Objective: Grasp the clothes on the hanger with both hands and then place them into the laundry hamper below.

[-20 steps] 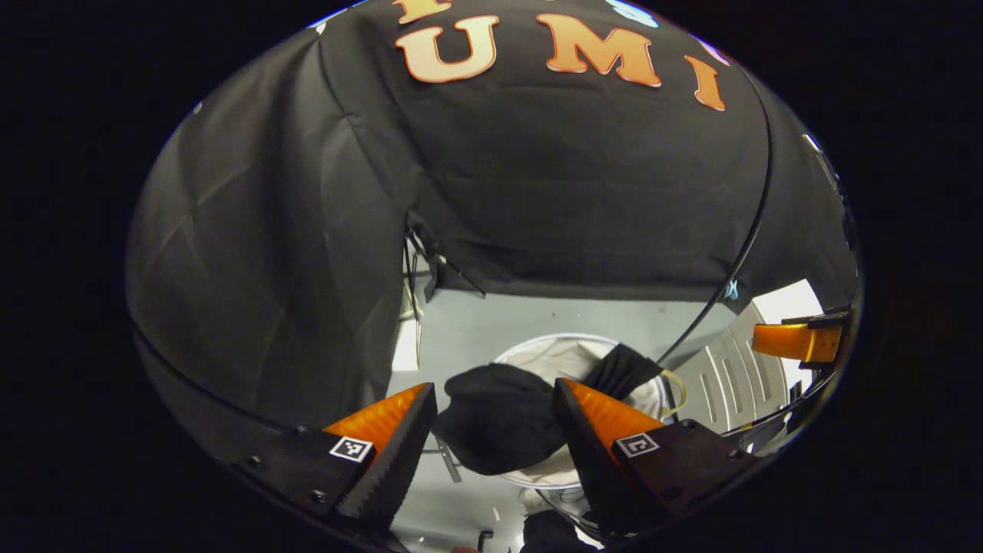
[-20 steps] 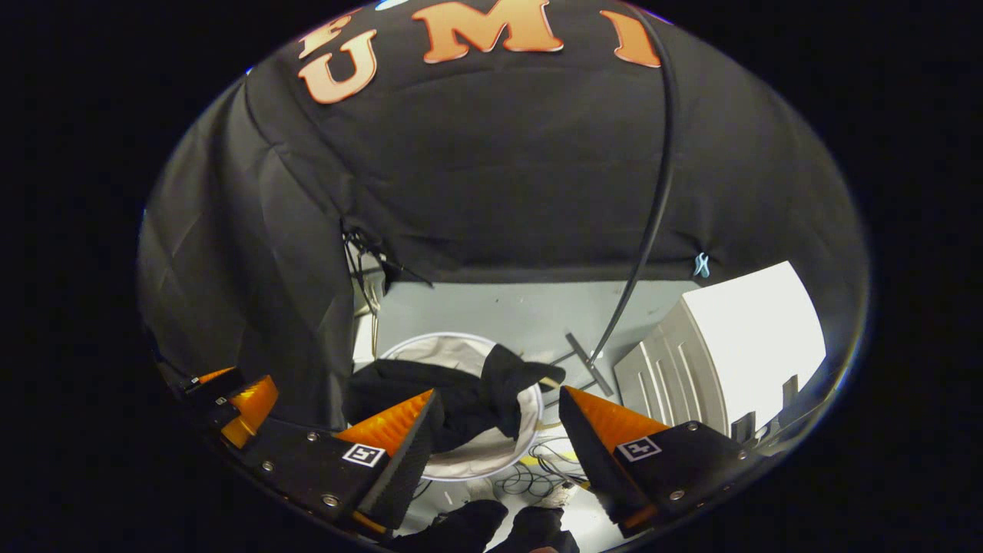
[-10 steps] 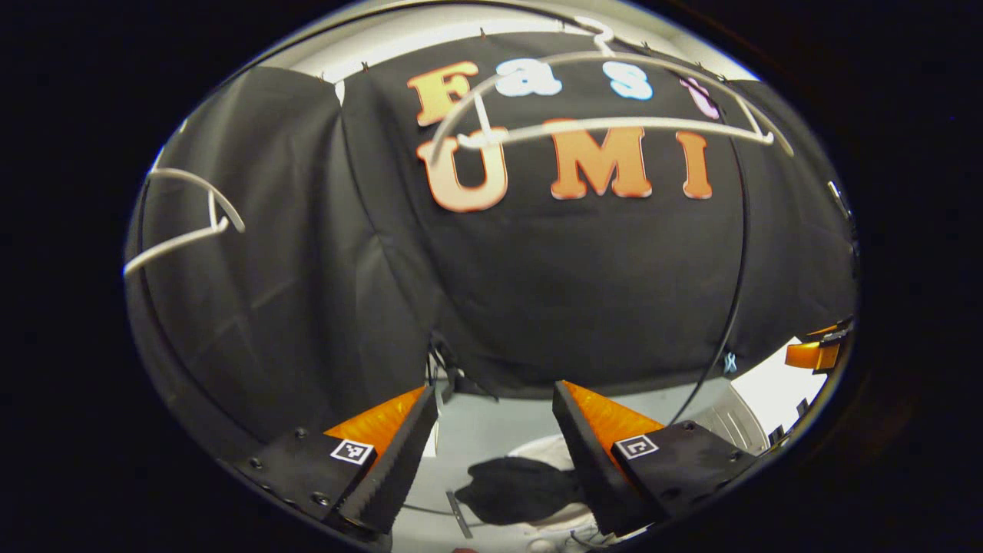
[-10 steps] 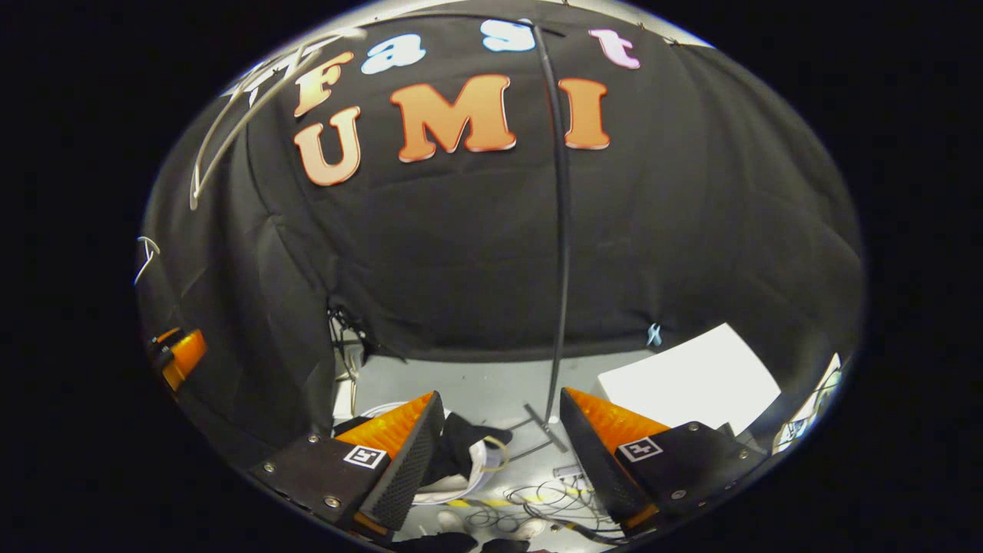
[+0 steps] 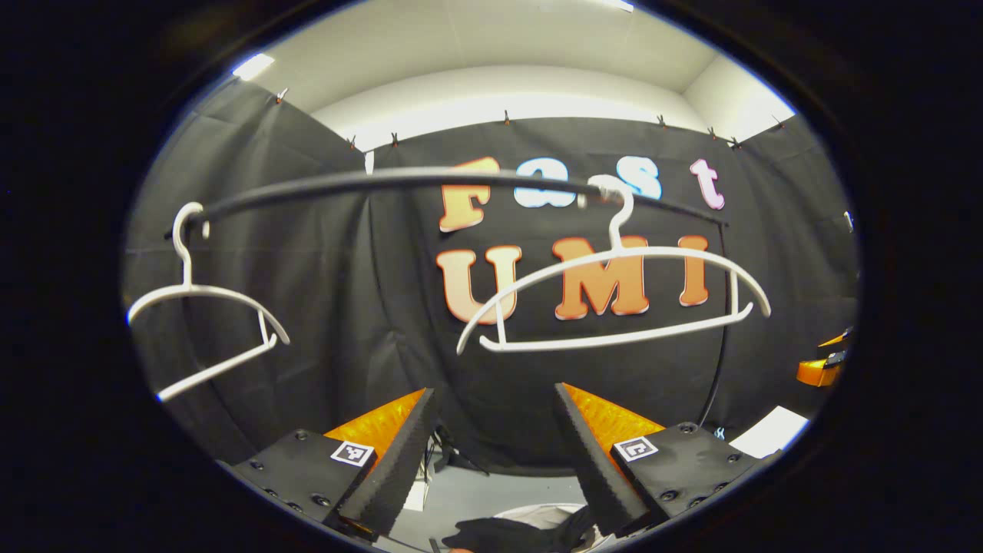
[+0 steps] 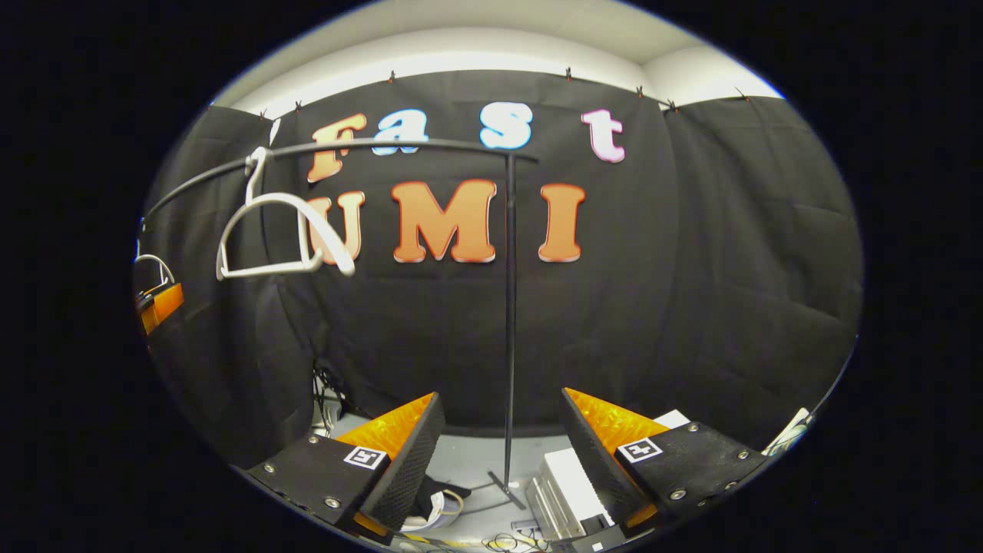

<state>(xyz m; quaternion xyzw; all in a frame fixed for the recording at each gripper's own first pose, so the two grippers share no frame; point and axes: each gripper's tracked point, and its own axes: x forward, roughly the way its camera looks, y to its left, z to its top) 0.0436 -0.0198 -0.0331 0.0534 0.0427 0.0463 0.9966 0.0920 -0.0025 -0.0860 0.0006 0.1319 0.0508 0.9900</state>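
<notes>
Now that you have swung both tools up from the floor, your left tongs point(image 5: 491, 453) stand released with nothing between them, and your right tongs point(image 6: 503, 461) gape just as wide and hold nothing either. Between the left fingers, at the bottom edge of the left gripper view, the black clothes point(image 5: 499, 531) lie heaped on the pale laundry hamper point(image 5: 537, 513); in the right gripper view a corner of them shows low at centre-left. Above, the white hanger point(image 5: 614, 296) hangs bare on the black rail point(image 5: 384, 180), with a second bare hanger point(image 5: 203, 322) at the left. A second ago both cameras looked down into the hamper, the garment filling the gap between the left fingers; half a second ago they were midway up. Judging by this, the drop is done and you are simply lifting clear.
</notes>
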